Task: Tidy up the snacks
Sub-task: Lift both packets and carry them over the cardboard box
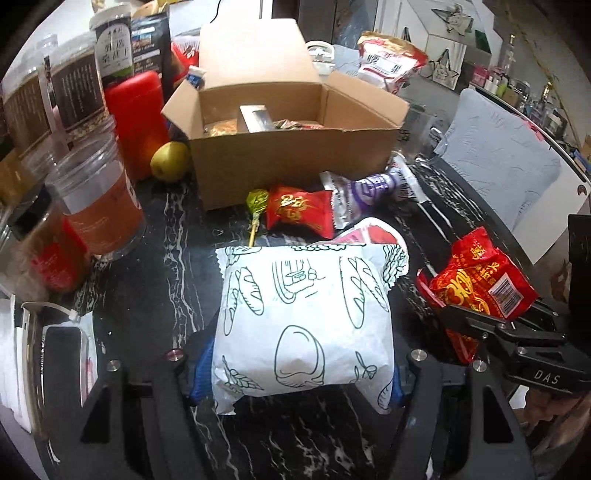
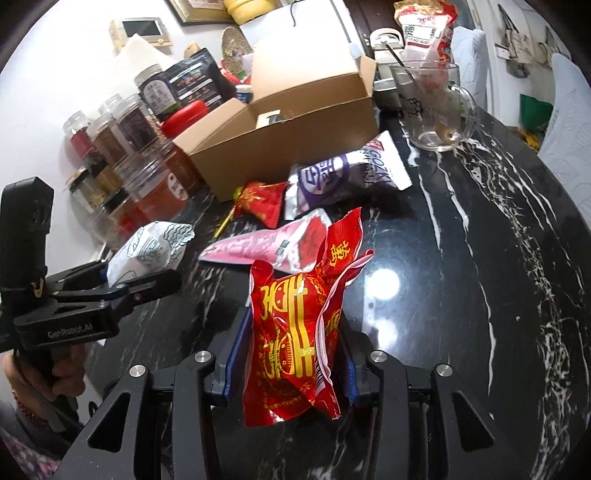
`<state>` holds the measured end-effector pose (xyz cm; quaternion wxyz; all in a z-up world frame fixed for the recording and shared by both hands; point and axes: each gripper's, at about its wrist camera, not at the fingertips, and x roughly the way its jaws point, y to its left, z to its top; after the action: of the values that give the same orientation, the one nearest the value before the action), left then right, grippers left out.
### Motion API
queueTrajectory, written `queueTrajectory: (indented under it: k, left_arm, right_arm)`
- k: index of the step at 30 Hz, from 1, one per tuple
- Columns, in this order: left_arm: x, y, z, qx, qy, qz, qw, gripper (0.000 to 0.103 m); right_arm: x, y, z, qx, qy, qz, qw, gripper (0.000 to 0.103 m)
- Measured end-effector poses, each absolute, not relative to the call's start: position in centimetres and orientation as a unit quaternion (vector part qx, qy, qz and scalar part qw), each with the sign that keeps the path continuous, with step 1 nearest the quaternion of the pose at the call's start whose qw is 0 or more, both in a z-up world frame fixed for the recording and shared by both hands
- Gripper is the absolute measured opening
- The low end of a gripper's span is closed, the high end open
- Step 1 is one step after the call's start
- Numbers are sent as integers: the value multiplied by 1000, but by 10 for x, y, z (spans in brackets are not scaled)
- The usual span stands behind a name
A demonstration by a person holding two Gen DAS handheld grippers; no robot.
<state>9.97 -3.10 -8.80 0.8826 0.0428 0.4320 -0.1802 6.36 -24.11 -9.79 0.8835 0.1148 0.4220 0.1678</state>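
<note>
My left gripper (image 1: pixel 295 373) is shut on a white bread packet with green drawings (image 1: pixel 303 317), held above the black marble table; it also shows in the right wrist view (image 2: pixel 147 251). My right gripper (image 2: pixel 291 354) is shut on a red and gold snack bag (image 2: pixel 295 332), also seen in the left wrist view (image 1: pixel 476 284). An open cardboard box (image 1: pixel 288 147) with several snacks inside stands beyond. On the table before it lie a small red packet (image 1: pixel 299 210), a purple and white packet (image 1: pixel 369 192), a pink and white packet (image 2: pixel 273 243) and a green lollipop (image 1: pixel 256 201).
Several clear jars (image 1: pixel 99 206) and a red canister (image 1: pixel 136 122) stand at the left, with a yellow-green pear (image 1: pixel 170 160). A glass mug (image 2: pixel 432 107) with a spoon and a red snack bag (image 2: pixel 424 29) stand at the back right. A phone (image 1: pixel 62 362) lies near left.
</note>
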Motion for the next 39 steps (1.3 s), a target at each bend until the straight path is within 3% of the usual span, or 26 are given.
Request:
queueTrajectory:
  k: [13, 39]
  left_arm:
    - [105, -32, -50, 50, 384, -171, 906, 69]
    - [206, -28, 15, 9, 306, -145, 941, 69]
  right_arm:
    - [66, -228, -56, 99, 384, 196, 897, 42]
    - [169, -211, 30, 30, 310, 217, 925, 42]
